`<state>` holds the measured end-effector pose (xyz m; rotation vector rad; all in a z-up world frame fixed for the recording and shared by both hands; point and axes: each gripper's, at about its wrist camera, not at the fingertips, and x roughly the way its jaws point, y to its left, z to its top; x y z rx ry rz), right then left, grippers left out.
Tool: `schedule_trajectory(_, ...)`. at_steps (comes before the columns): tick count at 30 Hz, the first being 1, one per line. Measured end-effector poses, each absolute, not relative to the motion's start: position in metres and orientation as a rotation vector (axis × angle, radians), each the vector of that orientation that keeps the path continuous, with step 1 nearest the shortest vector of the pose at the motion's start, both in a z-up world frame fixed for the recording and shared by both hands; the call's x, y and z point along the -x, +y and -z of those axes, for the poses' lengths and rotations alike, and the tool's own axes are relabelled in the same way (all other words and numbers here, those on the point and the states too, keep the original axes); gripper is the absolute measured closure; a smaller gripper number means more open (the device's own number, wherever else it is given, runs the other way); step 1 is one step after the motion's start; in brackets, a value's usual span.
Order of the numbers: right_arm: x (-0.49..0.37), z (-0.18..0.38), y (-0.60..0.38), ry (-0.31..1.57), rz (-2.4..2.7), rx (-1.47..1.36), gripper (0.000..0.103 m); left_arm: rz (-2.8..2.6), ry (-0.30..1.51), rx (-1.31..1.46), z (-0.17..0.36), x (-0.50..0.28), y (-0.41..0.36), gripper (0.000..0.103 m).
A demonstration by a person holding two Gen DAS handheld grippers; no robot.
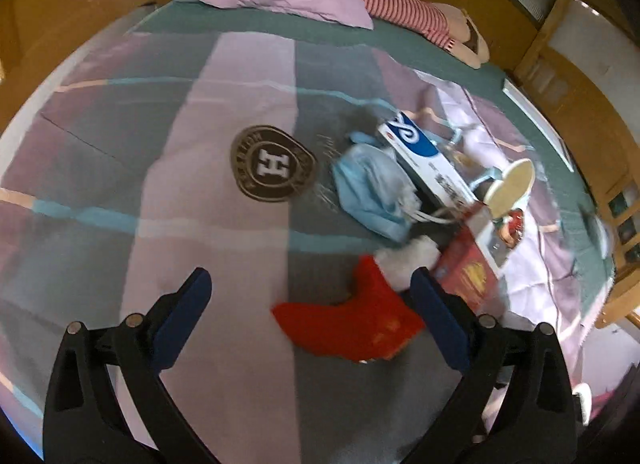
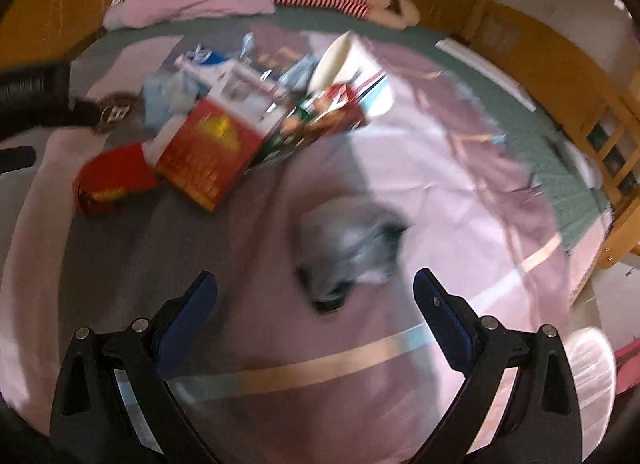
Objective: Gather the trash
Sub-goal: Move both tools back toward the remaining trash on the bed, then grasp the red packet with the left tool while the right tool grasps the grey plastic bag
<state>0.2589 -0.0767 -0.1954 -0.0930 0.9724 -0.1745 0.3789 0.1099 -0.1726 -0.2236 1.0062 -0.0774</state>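
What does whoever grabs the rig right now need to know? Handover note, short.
Left gripper: open, holding nothing, over the red wrapper on the bed.
Right gripper: open, holding nothing, above a crumpled grey-blue piece lying apart from the pile; that view is blurred.
Trash pile on the bedspread: red-and-white box, blue-and-white box, blue face mask, paper cup on its side, white tissue, colourful packet.
Done: nothing visibly collected; no bin or bag in view.
Left: all of it, probably starting with the red wrapper and the grey-blue piece.
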Motion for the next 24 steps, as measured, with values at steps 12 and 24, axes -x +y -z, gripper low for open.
schedule_trajectory(12,-0.274,0.203,-0.098,0.831,0.275,0.231,0.004,0.148,1.083,0.075,0.194,-0.378,0.07,0.007)
schedule_trajectory(24,-0.264,0.192,-0.099,0.881,0.121,0.064,0.054,0.159,1.096,0.159,0.185,-0.369,0.094,0.031)
